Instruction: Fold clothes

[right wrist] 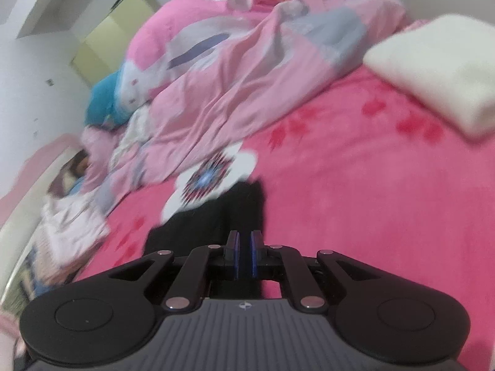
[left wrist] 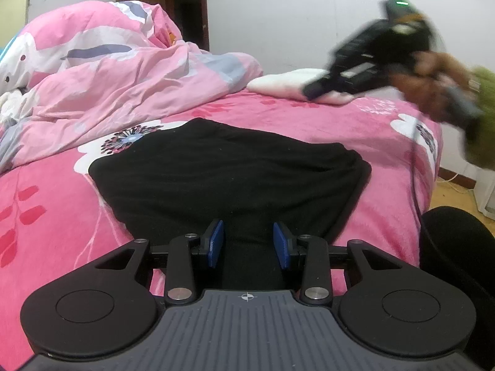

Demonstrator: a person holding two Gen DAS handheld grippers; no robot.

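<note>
Lying flat on the pink bed cover, the black garment sits near the bed's front edge, folded to a broad, roughly trapezoid shape with its far edge curved. Left gripper hangs low over the garment's near edge, blue pads partly apart, a strip of black cloth showing in the gap; whether the pads press on it cannot be told. Right gripper, blurred in the left wrist view, is held up above the bed's right side by a hand beside a green sleeve. In its own view the jaws stand nearly together, a thin gap between the pads, nothing gripped; black cloth lies beneath and ahead of the tips. A folded white towel rests at the far right of the bed. A crumpled pink duvet is heaped at the far left. A blue cushion lies beyond it, by the wall.
</note>
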